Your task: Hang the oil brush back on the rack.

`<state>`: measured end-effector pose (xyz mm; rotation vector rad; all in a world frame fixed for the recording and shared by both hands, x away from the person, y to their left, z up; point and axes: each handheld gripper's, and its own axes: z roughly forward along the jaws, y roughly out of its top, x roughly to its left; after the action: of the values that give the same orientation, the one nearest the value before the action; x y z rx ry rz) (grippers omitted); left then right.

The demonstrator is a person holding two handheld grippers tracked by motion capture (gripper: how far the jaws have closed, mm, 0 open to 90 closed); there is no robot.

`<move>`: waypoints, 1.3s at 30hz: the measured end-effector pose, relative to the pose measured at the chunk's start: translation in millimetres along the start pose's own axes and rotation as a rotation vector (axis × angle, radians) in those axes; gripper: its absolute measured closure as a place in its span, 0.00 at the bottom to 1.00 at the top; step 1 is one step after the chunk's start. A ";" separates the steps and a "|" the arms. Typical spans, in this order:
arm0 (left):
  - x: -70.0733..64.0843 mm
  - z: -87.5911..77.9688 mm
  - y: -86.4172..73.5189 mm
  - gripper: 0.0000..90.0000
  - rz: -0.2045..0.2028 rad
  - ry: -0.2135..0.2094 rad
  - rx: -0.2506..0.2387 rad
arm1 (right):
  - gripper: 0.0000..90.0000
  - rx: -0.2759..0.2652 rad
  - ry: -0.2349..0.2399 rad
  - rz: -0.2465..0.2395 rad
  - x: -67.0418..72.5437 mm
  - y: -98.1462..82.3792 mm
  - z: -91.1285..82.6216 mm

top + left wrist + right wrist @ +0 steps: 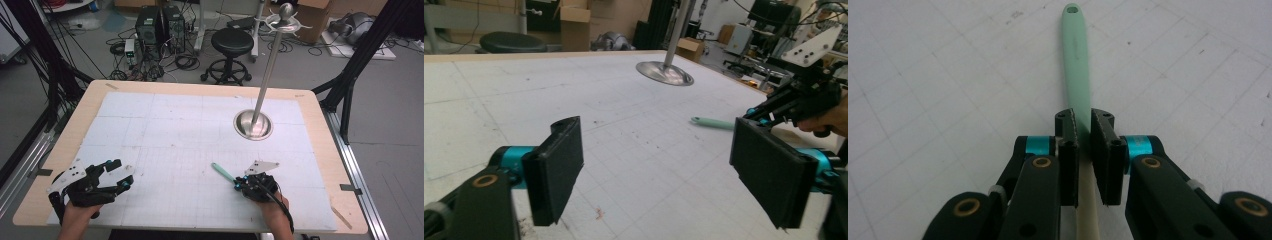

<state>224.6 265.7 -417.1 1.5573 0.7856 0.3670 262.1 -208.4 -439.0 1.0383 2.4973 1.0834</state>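
Note:
A slim utensil with a mint-green handle (222, 172) lies on the white mat near the table's front right. In the right gripper view the handle (1075, 50) runs away from the camera, and its cream lower part passes under the jaws. My right gripper (1084, 131) stands over it with both pads tight against the handle's sides; from above, the gripper (239, 184) sits at the handle's near end. My left gripper (125, 175) rests at the front left, jaws wide apart with nothing between them (659, 170). The left gripper view shows the handle (714, 123) and the right gripper (754, 114) at the right.
A metal stand with a round base (253, 125) and a tall pole topped by hooks (285, 20) rises at the back right of the mat. The white gridded mat (165, 130) covers the wooden table. A stool (232, 42) and computers stand on the floor beyond.

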 end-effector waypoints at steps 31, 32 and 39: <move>-24.5 22.4 18.5 0.30 0.023 -0.299 0.039 | 0.91 -0.285 0.360 -0.140 39.5 37.9 -22.1; -25.2 22.9 18.8 0.31 0.024 -0.312 0.040 | 0.91 -0.289 0.373 -0.145 40.7 39.3 -21.8; -33.1 30.9 20.7 0.36 0.050 -0.390 0.060 | 0.91 -0.302 0.437 -0.185 50.1 47.8 -22.9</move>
<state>226.5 221.1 -394.9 1.6403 0.4576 0.0696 240.2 -163.8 -385.5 0.5166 2.5557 1.7082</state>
